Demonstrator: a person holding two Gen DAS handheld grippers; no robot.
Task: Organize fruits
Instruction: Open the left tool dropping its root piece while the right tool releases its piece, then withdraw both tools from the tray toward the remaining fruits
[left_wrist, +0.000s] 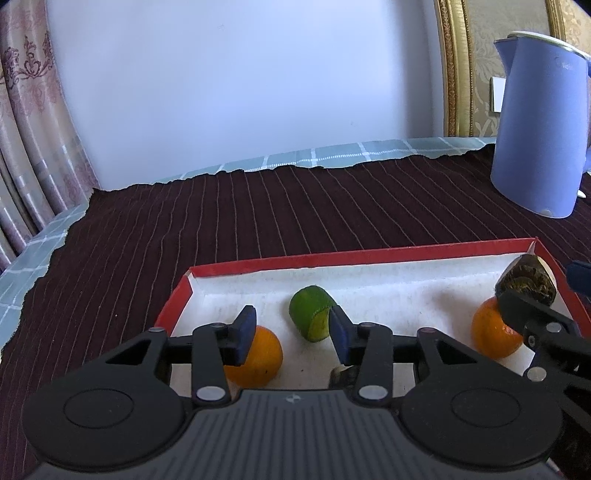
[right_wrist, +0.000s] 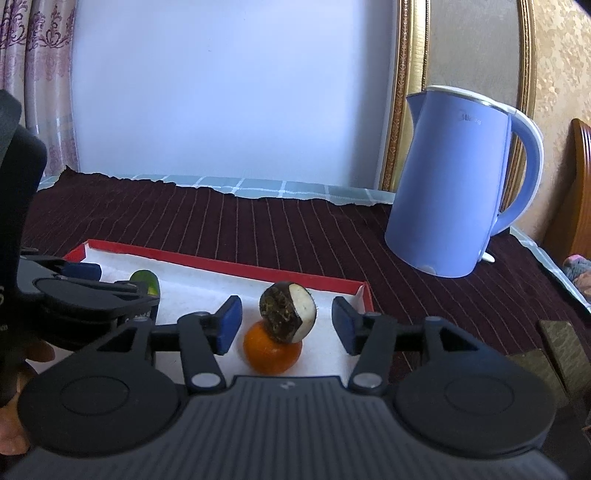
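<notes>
Hovering over the red tray (left_wrist: 369, 254), both hand-held grippers (left_wrist: 291, 332) (right_wrist: 288, 321) tilt downward, unclenched.

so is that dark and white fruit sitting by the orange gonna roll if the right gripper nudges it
Probably. The dark and white fruit looks round and seems perched against the orange, so a nudge could tip it off. The tray floor looks flat, though its red rim should stop it. Its partly peeled skin may grip unevenly.

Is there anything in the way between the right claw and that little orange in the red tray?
Nothing visible blocks it. The right claw stands open with the orange right between its fingers. A dark, partly peeled fruit lies just beyond, touching or overlapping the orange's far side, inside the red tray.
</notes>
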